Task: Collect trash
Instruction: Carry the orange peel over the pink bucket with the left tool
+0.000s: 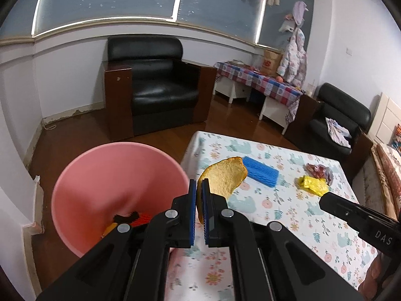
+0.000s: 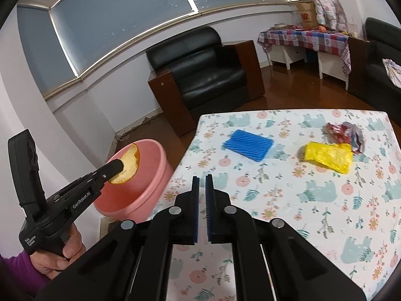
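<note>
A table under a floral bear-print cloth point(image 2: 313, 200) stood on a glossy brown wood floor point(image 1: 82, 135). The left gripper point(image 1: 199, 183) pinched a curved orange peel point(image 1: 225, 178) beside the round pink plastic bin point(image 1: 100, 165). The right gripper point(image 2: 202, 179) was closed, empty. A blue ribbed foam pad point(image 2: 248, 145), yellow crumpled wrapper point(image 2: 328, 156) and red crumpled wrapper point(image 2: 343, 133) lay on the cloth.

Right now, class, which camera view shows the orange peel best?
The left wrist view: the orange peel fills the centre, pinched in the left gripper. The right wrist view shows it small and far off, over the pink bin.
</note>
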